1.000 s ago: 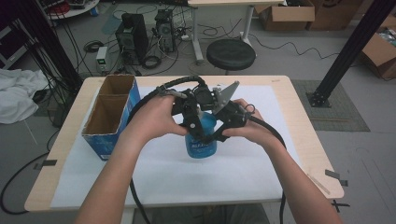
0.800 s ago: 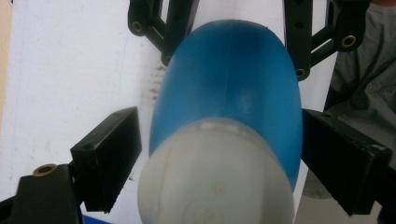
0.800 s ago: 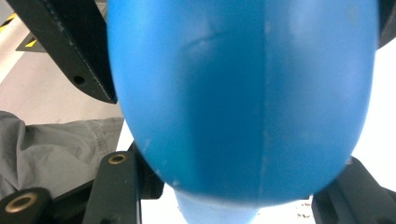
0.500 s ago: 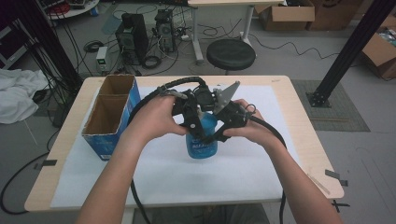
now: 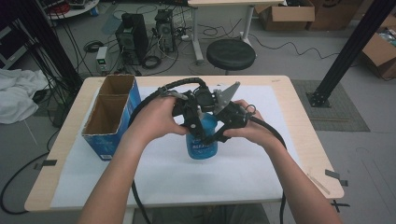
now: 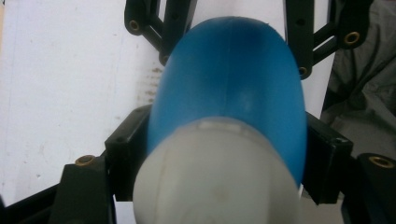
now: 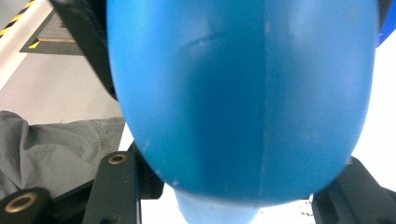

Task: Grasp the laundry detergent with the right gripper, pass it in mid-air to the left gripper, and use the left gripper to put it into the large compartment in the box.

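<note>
A blue plastic bottle with a white cap stands upright on the white sheet at the middle of the table. Both hands hold grippers against its upper part. My left gripper comes from the left. Its jaws have just been closing, and the pads now press the bottle's sides just below the cap. My right gripper comes from the right and is shut on the bottle's blue body, which bulges between its jaws. The bottle's lower label stays visible under the hands.
A blue cardboard box with two open compartments stands at the table's left side. A white sheet covers most of the wooden table. Black cables trail from both grippers. A round stool and computer gear stand on the floor beyond.
Hands, grippers and bottle stay in the same spot. The left gripper's jaws have drawn in slightly against the bottle.
</note>
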The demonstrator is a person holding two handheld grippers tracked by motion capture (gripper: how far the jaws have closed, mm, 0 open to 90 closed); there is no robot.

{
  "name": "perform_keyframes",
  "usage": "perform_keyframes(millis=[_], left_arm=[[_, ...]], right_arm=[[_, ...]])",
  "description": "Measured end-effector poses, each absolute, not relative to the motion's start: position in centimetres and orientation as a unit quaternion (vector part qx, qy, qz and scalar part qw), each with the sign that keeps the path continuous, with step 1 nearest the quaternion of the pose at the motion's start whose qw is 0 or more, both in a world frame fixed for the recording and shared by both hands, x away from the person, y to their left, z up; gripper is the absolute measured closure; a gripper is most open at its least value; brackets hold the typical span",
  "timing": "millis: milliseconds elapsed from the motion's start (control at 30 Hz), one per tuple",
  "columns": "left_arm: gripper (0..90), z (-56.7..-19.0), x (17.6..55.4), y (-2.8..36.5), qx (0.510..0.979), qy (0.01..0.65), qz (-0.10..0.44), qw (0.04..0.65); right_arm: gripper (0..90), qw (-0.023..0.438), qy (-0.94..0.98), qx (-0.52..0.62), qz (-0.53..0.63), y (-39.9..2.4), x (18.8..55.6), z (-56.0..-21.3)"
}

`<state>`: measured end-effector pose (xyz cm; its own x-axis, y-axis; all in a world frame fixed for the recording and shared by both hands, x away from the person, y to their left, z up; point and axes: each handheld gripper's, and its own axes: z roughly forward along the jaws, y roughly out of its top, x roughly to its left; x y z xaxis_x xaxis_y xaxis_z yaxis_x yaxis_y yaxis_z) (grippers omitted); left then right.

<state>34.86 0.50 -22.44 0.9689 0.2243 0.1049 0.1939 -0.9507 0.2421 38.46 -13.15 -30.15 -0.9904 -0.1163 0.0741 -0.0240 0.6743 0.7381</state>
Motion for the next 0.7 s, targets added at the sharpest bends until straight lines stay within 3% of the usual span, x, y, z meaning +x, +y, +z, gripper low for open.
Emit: perform_keyframes(millis=[700], left_arm=[[38.2,-22.42,35.16,0.88,0.985,0.117,0.038,0.123]], right_arm=[[45.0,0.063,-0.914,0.047,-0.399,-13.00,38.45,-30.22]])
